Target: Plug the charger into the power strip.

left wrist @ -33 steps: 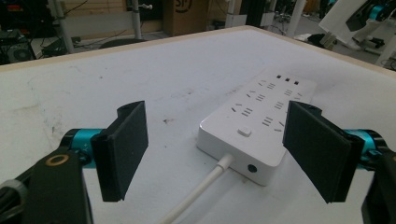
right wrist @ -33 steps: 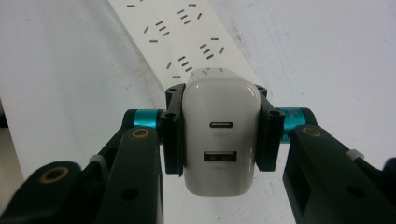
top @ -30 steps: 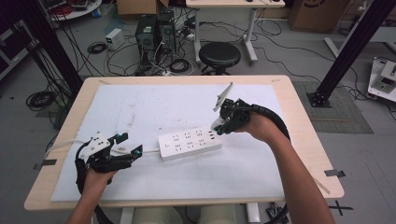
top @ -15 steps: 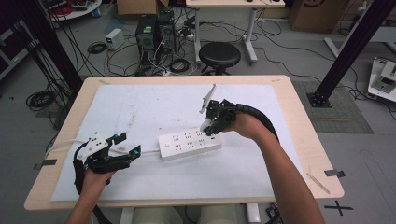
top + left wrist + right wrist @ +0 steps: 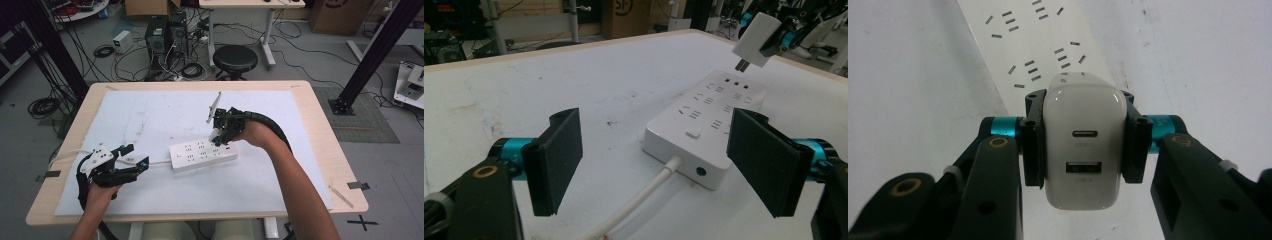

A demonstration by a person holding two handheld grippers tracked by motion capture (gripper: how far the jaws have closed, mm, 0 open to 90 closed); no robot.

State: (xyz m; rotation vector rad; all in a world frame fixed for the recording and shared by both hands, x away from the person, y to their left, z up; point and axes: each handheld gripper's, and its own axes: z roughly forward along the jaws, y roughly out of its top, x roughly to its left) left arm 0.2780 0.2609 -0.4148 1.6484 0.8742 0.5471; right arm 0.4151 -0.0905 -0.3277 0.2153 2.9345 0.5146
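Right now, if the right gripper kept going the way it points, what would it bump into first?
Probably the white power strip. The right gripper holds a white charger pointed down at the strip's sockets, so the charger's prongs would likely meet it first, though the gap is hard to judge.

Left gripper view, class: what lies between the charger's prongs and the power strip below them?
Nothing: the charger, clamped in the right gripper, hangs above the power strip with an open gap under its prongs.

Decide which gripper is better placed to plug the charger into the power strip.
Right. The right gripper already clamps the charger just above the strip; the left gripper is open, beside the strip's cord end.
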